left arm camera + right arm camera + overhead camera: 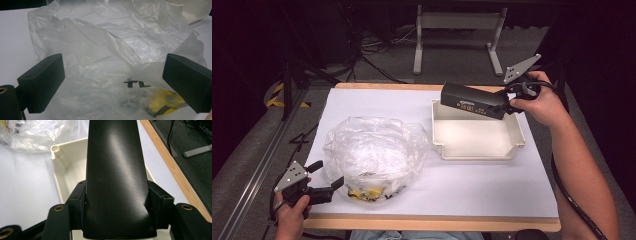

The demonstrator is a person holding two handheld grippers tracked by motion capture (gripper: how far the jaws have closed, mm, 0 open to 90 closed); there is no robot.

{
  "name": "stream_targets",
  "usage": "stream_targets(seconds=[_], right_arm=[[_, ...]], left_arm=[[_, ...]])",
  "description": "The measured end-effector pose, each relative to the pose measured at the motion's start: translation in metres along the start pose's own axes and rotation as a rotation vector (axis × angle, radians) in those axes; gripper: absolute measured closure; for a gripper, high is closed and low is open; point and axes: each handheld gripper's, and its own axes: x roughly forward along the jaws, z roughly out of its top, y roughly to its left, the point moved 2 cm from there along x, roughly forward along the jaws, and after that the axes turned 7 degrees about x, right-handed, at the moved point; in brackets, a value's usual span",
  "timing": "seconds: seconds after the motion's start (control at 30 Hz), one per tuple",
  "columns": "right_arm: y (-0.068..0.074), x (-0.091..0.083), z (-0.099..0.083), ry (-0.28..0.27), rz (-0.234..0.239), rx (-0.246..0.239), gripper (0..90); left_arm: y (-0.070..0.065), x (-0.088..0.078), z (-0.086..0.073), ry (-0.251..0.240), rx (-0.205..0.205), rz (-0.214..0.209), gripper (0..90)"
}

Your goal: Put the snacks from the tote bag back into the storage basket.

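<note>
Black box (473, 100) — clamped in right gripper (507, 102).

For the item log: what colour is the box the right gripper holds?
Black box, clearest in the right gripper view.

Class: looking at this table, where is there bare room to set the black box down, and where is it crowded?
Free: the tray's bare floor under the black box; the white sheet between tray and near table edge. Crowded: the left side, where the plastic bag sprawls beside the left gripper.

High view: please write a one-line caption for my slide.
Right gripper holds a long black box over the white plastic tray; left gripper open beside the clear plastic bag.
</note>
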Motion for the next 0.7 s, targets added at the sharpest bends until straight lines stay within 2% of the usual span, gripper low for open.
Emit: stream_targets(seconds=[0.2,0.33,0.37,0.5,0.7], right_arm=[[-0.008,0.004,-0.005,0.023,-0.004,-0.043,43.3],[-0.009,0.006,-0.007,0.035,0.009,-0.059,43.4],[-0.009,0.008,-0.008,0.039,0.013,-0.085,43.4],[-0.008,0.01,-0.01,0.037,0.02,-0.1,43.4],[-0.008,0.019,-0.022,0.025,0.03,-0.148,43.4]], left_arm=[[-0.001,-0.005,-0.005,0.021,0.001,0.019,5.0],[-0.001,-0.006,-0.006,0.017,0.001,0.026,5.0],[-0.002,-0.007,-0.006,0.021,-0.002,0.028,5.0],[-0.002,-0.007,-0.007,0.027,0.005,0.027,4.9],[-0.003,-0.006,-0.006,0.019,0.009,0.023,4.9]])
